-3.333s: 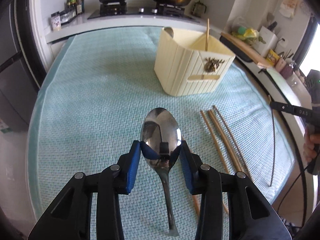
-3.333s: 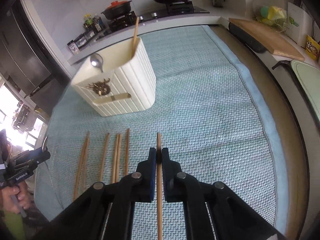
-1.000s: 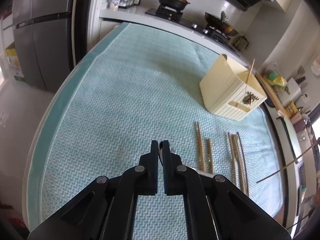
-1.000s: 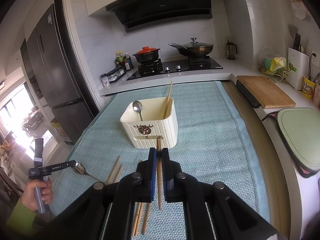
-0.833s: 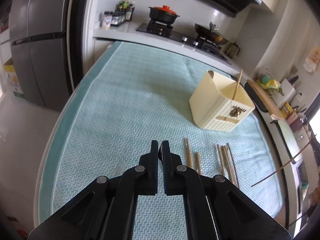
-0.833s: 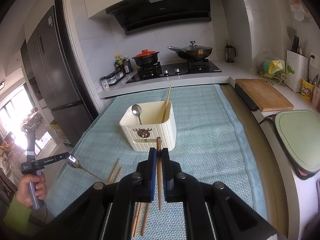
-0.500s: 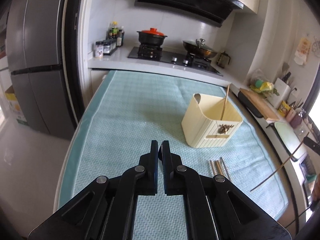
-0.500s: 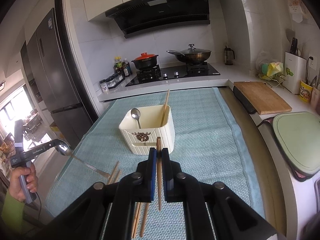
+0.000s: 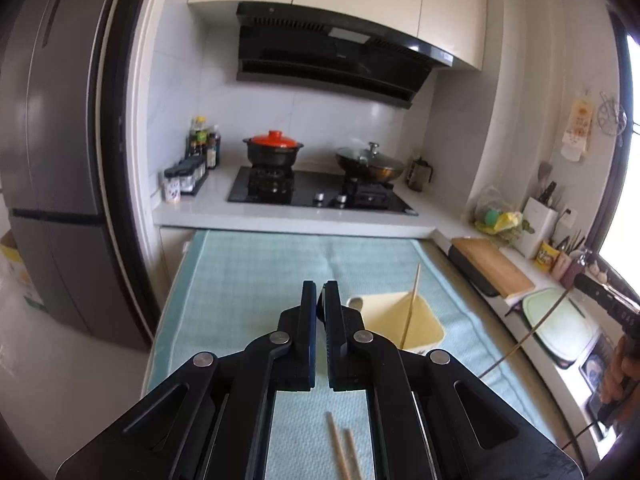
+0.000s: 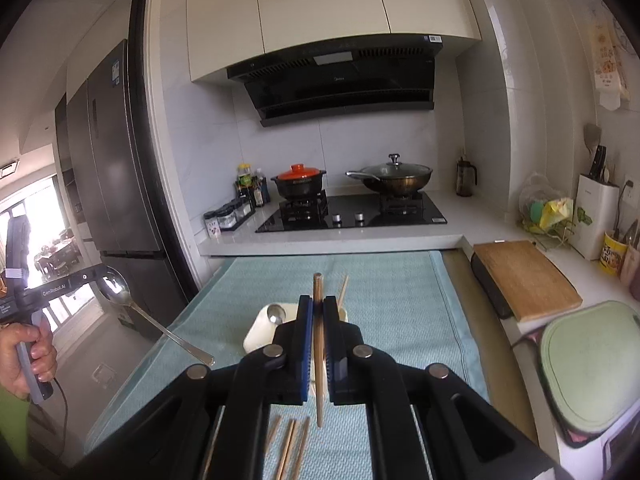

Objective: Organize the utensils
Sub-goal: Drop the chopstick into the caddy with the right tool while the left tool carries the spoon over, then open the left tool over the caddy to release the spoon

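My right gripper [image 10: 317, 306] is shut on a wooden chopstick [image 10: 318, 344], held upright above the cream utensil holder [image 10: 256, 330]. The holder has a spoon [image 10: 276, 314] and a chopstick [image 10: 342, 290] in it. My left gripper [image 9: 319, 292] is shut; in the right wrist view it [image 10: 98, 276] holds a metal spoon [image 10: 132, 306] by the bowl, high at the left of the table. The holder shows in the left wrist view [image 9: 404, 320] just right of my fingers. Loose chopsticks [image 10: 290, 444] lie on the teal mat [image 10: 392, 292].
A stove [image 10: 352, 212] with a red-lidded pot [image 10: 300, 184] and a wok [image 10: 394, 180] stands at the back. A wooden cutting board [image 10: 524, 276] and a green board [image 10: 592, 364] lie on the right counter. A fridge [image 10: 116, 184] stands at the left.
Both grippers have risen and tilted up, so the views now show the kitchen wall. The left gripper carried the spoon upward; the right gripper brought its chopstick over the holder.
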A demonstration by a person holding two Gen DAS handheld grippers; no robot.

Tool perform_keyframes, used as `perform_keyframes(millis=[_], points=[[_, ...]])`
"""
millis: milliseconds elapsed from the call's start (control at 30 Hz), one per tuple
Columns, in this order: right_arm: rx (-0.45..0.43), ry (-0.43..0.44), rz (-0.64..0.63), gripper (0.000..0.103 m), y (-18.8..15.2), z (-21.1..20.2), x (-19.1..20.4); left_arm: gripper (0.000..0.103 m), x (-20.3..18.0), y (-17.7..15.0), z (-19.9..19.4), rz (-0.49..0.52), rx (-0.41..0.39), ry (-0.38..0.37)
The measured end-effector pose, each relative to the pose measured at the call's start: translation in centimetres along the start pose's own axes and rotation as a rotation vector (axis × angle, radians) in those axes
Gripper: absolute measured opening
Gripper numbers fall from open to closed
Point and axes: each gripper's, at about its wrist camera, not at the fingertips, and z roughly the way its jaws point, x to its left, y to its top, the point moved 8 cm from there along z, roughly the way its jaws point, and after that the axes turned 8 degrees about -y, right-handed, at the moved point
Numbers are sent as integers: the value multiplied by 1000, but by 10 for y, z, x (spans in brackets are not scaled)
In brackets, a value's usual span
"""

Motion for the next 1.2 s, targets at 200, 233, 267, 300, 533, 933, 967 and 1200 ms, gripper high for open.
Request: perform_keyframes(millis=[200,233,267,300,533,933,967,1200], points=[[-105,-4,31,5,51,37,9,1,-19,37,47,50,-11,11],[-112,-8,36,5,55,46,9,1,-22,37,59,55,3,11],[-111,-6,41,5,58,57,9,1,-23,37,72,58,18,12],[-105,2,45,5,58,68,10,1,-24,34,86,63,39,13],[93,60,24,5,18,169,21,1,-32,-8,177,114,201,30],[366,72,45,9,-40,268,24,4,-27,-51,256,79,343,15],[361,64,43,9,-38,269,24,6,-24,-48,256,71,336,21],[253,67,20,44,-9,231,31,79,-18,-21,210,74,204,45]])
